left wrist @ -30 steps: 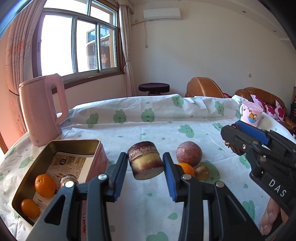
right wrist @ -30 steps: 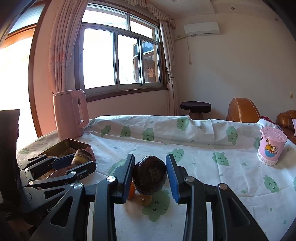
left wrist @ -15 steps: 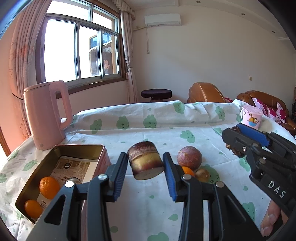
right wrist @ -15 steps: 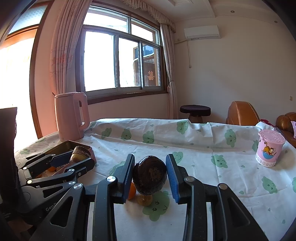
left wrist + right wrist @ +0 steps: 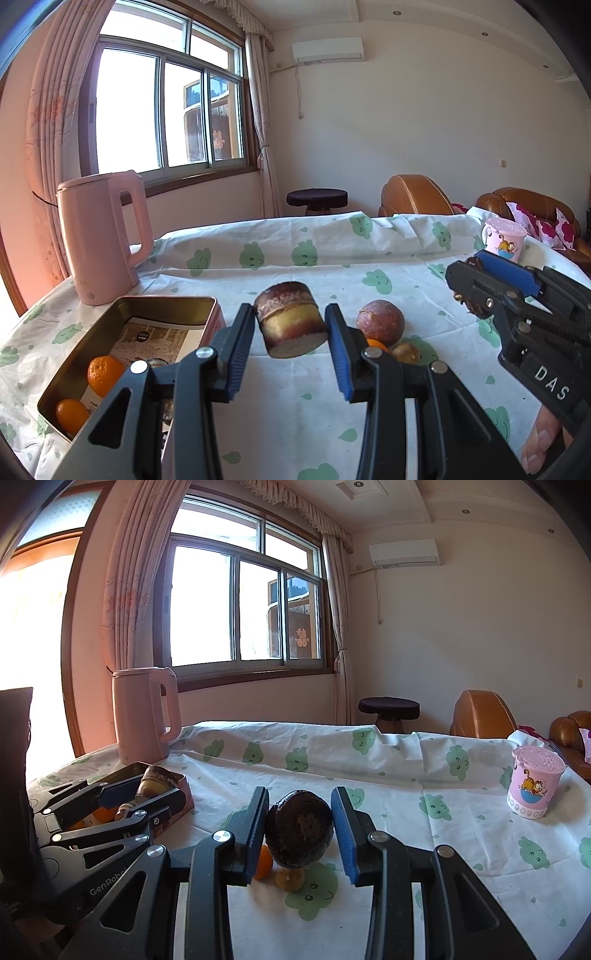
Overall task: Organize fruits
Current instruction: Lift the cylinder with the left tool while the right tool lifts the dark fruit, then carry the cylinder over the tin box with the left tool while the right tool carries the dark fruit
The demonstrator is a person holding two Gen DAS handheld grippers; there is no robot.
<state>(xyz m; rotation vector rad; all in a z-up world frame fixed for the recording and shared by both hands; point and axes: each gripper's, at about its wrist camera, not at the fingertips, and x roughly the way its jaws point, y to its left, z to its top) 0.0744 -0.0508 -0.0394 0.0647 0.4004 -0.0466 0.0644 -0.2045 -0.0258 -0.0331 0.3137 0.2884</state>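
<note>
A pink kettle (image 5: 99, 236) stands upright at the far left corner of the desk (image 5: 280, 413), which is covered by a white cloth printed with green blobs. A pink cartoon cup (image 5: 535, 781) sits near the right edge. Behind are a dark round stool (image 5: 317, 197), brown leather chairs (image 5: 415, 195), a curtained window (image 5: 240, 602) and a wall air conditioner (image 5: 328, 51).

The left claw (image 5: 291, 345) is clamped on a sugarcane chunk (image 5: 290, 325), raised off the tabletop. The right claw (image 5: 300, 830) grips a dark round fruit (image 5: 299, 829), level, beside the left.
</note>
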